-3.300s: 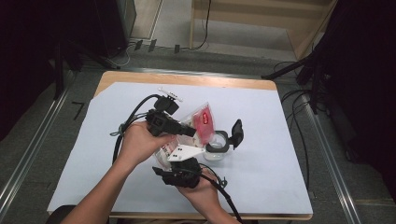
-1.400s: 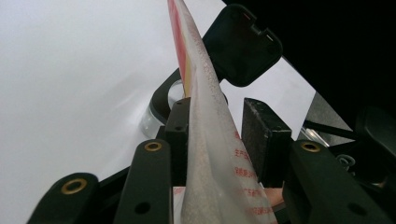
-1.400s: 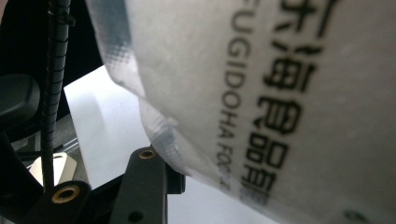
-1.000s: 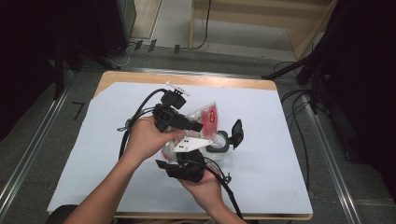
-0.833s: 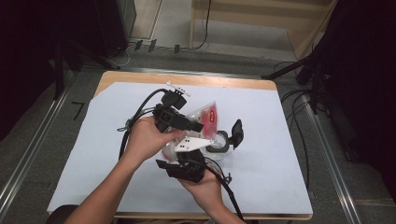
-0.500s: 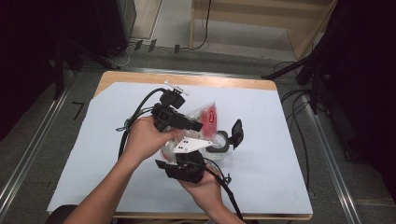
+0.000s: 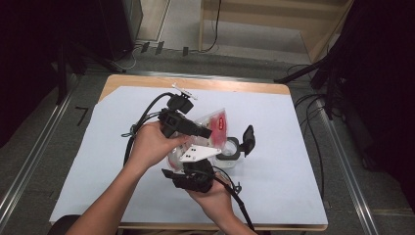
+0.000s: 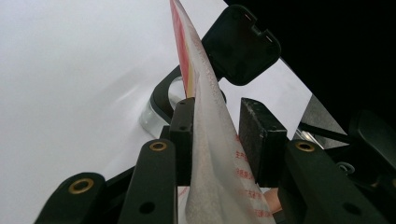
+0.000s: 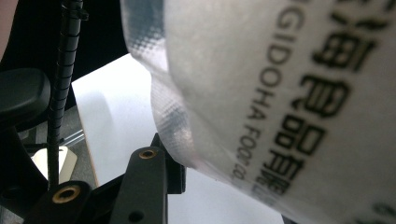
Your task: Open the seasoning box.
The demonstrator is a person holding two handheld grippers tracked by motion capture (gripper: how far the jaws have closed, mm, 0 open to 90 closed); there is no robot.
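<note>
The left gripper (image 7: 208,133) has a clear plastic pouch (image 8: 210,140) with red print between its jaws, which stand narrow, one pad touching the film. The pouch stands mid-table, a lidded clear container (image 7: 230,152) just beside it at 3 o'clock. At 6 o'clock the right gripper (image 7: 193,169) meets the pouch; its grip I cannot tell
</note>
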